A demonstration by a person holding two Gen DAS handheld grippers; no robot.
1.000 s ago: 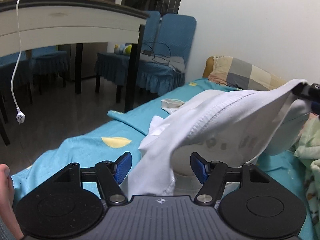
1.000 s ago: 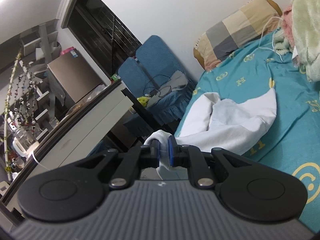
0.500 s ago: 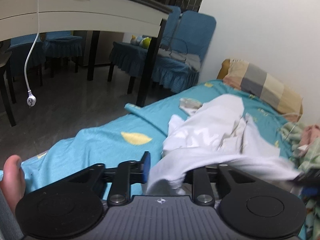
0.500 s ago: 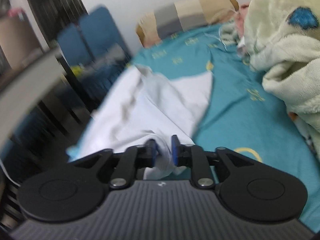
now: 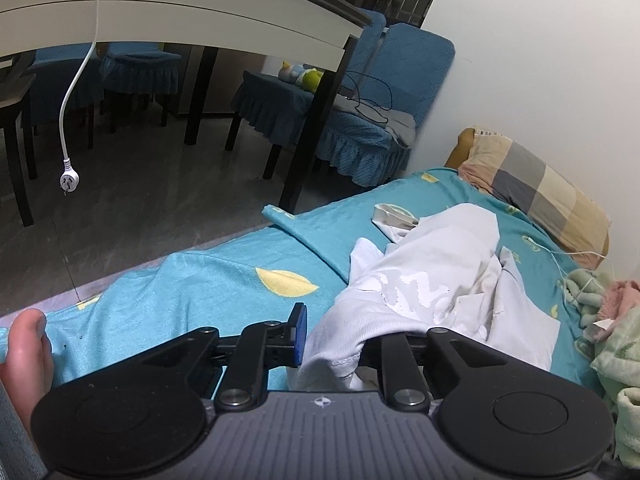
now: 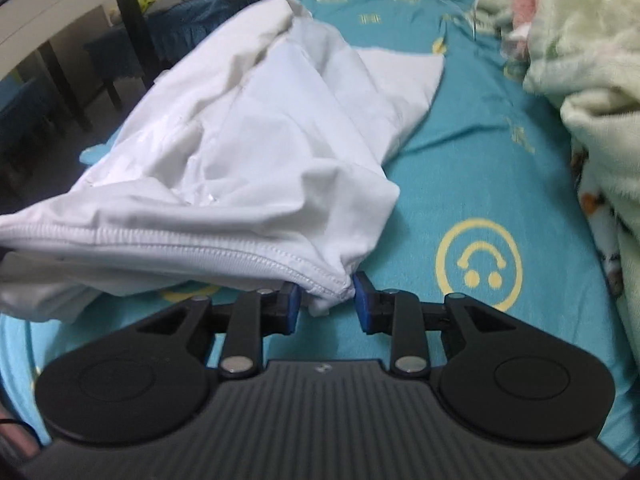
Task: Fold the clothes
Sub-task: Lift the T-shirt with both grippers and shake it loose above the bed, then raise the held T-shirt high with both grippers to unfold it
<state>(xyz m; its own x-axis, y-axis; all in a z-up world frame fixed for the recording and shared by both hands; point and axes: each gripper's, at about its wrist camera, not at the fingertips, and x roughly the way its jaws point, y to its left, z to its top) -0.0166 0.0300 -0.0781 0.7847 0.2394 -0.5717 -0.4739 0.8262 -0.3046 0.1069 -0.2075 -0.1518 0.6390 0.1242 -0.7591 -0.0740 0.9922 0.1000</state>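
A white garment point(image 5: 440, 280) with a pale print lies rumpled on the teal bed sheet point(image 5: 200, 280). My left gripper point(image 5: 334, 340) has its jaws closing on the garment's hem, and bunched cloth fills the gap and covers the right finger. In the right wrist view the same garment point(image 6: 260, 140) spreads away from me, its stitched hem stretched off to the left. My right gripper point(image 6: 326, 300) sits low over the sheet point(image 6: 480, 160) with its jaws parted. The hem's corner rests loosely between the blue pads.
A checked pillow point(image 5: 536, 196) lies at the bed's head by the wall. A green fleece blanket point(image 6: 580, 60) is heaped along the right side. Off the bed's left edge stand a table point(image 5: 200, 12), blue chairs point(image 5: 360, 120) and a dangling plug point(image 5: 68, 180).
The garment, held up in the air before, has come down onto the bed. My left jaws have closed onto its hem. My right gripper has dropped and tipped down, and its jaws have parted.
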